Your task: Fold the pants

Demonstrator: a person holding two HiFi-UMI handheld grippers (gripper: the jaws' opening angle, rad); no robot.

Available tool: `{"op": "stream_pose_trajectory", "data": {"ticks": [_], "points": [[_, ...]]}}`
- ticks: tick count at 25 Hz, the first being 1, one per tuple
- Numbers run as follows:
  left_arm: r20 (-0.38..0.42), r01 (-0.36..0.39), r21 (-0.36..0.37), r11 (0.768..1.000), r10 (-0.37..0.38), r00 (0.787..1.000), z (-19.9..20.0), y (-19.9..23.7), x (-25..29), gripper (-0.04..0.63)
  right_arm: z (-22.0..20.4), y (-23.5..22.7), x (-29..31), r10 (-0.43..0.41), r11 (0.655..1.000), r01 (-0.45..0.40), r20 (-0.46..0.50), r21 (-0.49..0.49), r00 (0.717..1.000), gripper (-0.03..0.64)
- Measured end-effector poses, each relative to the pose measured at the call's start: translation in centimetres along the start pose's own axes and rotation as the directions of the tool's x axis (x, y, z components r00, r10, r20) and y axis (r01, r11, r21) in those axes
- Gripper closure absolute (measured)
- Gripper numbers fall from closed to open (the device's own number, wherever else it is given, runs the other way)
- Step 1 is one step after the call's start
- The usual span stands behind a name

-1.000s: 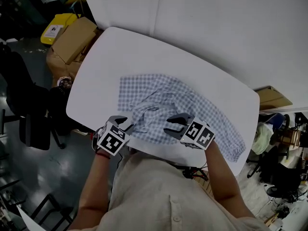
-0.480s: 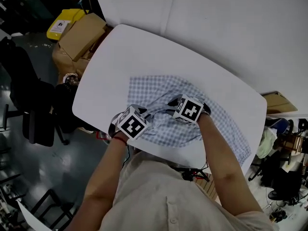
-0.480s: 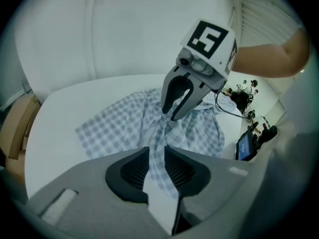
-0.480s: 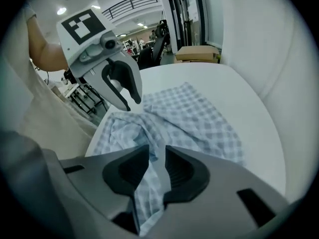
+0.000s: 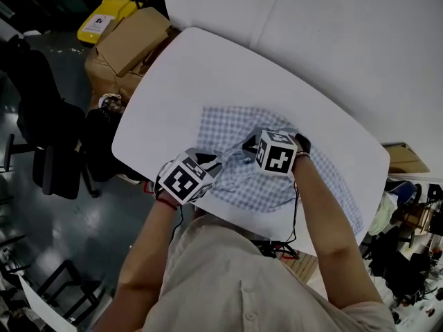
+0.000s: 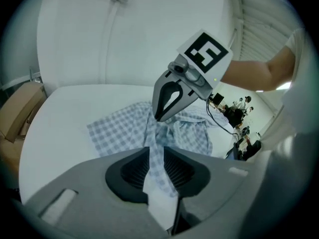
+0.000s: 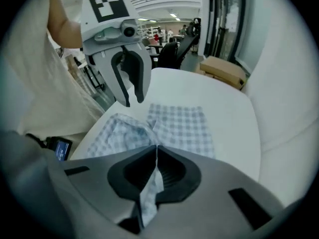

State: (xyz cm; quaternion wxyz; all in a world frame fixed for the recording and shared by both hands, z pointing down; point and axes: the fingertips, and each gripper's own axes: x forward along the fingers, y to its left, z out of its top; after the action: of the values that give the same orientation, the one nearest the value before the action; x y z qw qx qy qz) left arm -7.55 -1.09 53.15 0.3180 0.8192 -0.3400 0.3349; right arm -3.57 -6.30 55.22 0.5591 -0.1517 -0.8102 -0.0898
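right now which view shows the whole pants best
The head view: the pants lie spread across the table, nearly their full outline visible. The left gripper view shows only one flat part and a bunched strip; the right gripper view much the same, from the other side.

At lower centre, the grey right gripper (image 7: 155, 151) has just shut its jaws on a raised fold of the blue-and-white checked cloth pants (image 7: 182, 126), which lie on the smooth white table (image 7: 214, 91). At upper left, the left gripper (image 7: 132, 101) points its dark jaws down over them.
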Motion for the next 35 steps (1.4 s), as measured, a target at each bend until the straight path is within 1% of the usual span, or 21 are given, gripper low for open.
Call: {"op": "stream_pose_trajectory", "data": {"ticks": [2, 4, 5, 7, 9, 11, 12, 13, 14, 15, 17, 18, 19, 20, 23, 26, 28, 30, 32, 33, 35], "points": [[0.043, 0.016, -0.012, 1.000, -0.016, 0.999, 1.0, -0.2, -0.4, 0.502, 2.3, -0.6, -1.2, -0.049, 0.992, 0.051, 0.017, -0.115, 0.999, 0.593], [0.061, 0.001, -0.009, 1.000, -0.001, 0.998, 1.6, 0.2, -0.5, 0.447, 4.6, -1.0, -2.3, -0.082, 0.975, 0.091, 0.052, -0.202, 0.995, 0.594], [0.062, -0.019, 0.001, 1.000, 0.019, 0.998, 1.8, 0.6, -0.6, 0.442, 5.7, -0.9, -2.9, -0.087, 0.967, 0.103, 0.078, -0.232, 0.993, 0.593], [0.061, -0.061, 0.030, 0.998, 0.059, 0.996, 2.2, 1.5, -0.8, 0.442, 8.0, -0.6, -3.9, -0.078, 0.956, 0.115, 0.143, -0.269, 0.987, 0.594], [0.069, -0.083, 0.049, 0.995, 0.079, 0.994, 2.7, 2.1, -0.8, 0.442, 10.0, -0.1, -4.8, -0.069, 0.946, 0.127, 0.201, -0.297, 0.977, 0.594], [0.082, -0.101, 0.051, 0.994, 0.097, 0.992, 3.1, 2.6, -1.1, 0.442, 11.6, 0.2, -5.3, -0.061, 0.933, 0.141, 0.240, -0.330, 0.969, 0.592], [0.088, -0.121, 0.040, 0.992, 0.117, 0.989, 3.2, 3.0, -1.5, 0.444, 12.3, 0.3, -5.4, -0.057, 0.929, 0.144, 0.255, -0.340, 0.965, 0.594], [0.097, -0.146, 0.019, 0.989, 0.144, 0.985, 3.1, 3.4, -1.9, 0.490, 12.9, 0.4, -5.4, -0.053, 0.929, 0.147, 0.270, -0.340, 0.961, 0.593], [0.111, -0.167, -0.014, 0.986, 0.167, 0.980, 2.9, 3.9, -2.5, 0.551, 13.5, 0.3, -5.4, -0.053, 0.934, 0.149, 0.289, -0.324, 0.956, 0.592], [0.130, -0.177, -0.057, 0.983, 0.183, 0.975, 2.6, 4.3, -3.1, 0.566, 14.1, 0.0, -5.5, -0.054, 0.945, 0.149, 0.312, -0.290, 0.948, 0.592], [0.167, -0.178, -0.151, 0.972, 0.202, 0.965, 1.5, 5.0, -4.5, 0.569, 14.8, -0.8, -5.6, -0.052, 0.977, 0.124, 0.367, -0.175, 0.929, 0.584], [0.173, -0.183, -0.188, 0.965, 0.216, 0.961, 0.7, 5.4, -5.1, 0.569, 14.9, -1.3, -5.4, -0.048, 0.989, 0.099, 0.385, -0.114, 0.922, 0.553], [0.169, -0.196, -0.214, 0.957, 0.234, 0.957, -0.4, 5.8, -5.6, 0.569, 14.8, -1.7, -5.1, -0.042, 0.995, 0.074, 0.387, -0.068, 0.921, 0.534], [0.159, -0.212, -0.234, 0.949, 0.253, 0.954, -1.5, 6.2, -6.1, 0.569, 14.4, -2.0, -4.4, -0.037, 0.998, 0.056, 0.370, -0.042, 0.928, 0.529], [0.131, -0.244, -0.293, 0.925, 0.291, 0.948, -4.6, 7.1, -6.9, 0.569, 12.8, -2.4, -1.9, -0.013, 0.999, 0.021, 0.269, -0.025, 0.963, 0.517], [0.118, -0.244, -0.353, 0.903, 0.301, 0.946, -7.2, 7.2, -7.4, 0.568, 12.0, -1.8, 0.5, 0.033, 0.999, -0.033, 0.196, -0.002, 0.980, 0.503], [0.102, -0.229, -0.409, 0.884, 0.293, 0.951, -9.2, 7.0, -7.0, 0.569, 12.0, -1.5, 2.0, 0.062, 0.998, -0.064, 0.168, 0.010, 0.984, 0.495], [0.092, -0.201, -0.488, 0.850, 0.279, 0.956, -11.4, 7.0, -6.2, 0.568, 12.7, -1.4, 3.5, 0.077, 0.997, -0.081, 0.153, 0.020, 0.985, 0.495], [0.100, -0.165, -0.556, 0.815, 0.262, 0.960, -13.1, 7.0, -5.4, 0.568, 13.8, -1.5, 4.9, 0.083, 0.996, -0.088, 0.137, 0.027, 0.987, 0.496], [0.110, -0.148, -0.576, 0.804, 0.255, 0.961, -13.6, 7.1, -5.2, 0.566, 14.6, -1.5, 5.6, 0.087, 0.995, -0.091, 0.128, 0.026, 0.988, 0.495], [0.137, -0.116, -0.601, 0.791, 0.245, 0.960, -14.0, 7.4, -5.0, 0.555, 16.0, -1.1, 7.0, 0.103, 0.994, -0.105, 0.101, 0.013, 0.990, 0.497]]}}
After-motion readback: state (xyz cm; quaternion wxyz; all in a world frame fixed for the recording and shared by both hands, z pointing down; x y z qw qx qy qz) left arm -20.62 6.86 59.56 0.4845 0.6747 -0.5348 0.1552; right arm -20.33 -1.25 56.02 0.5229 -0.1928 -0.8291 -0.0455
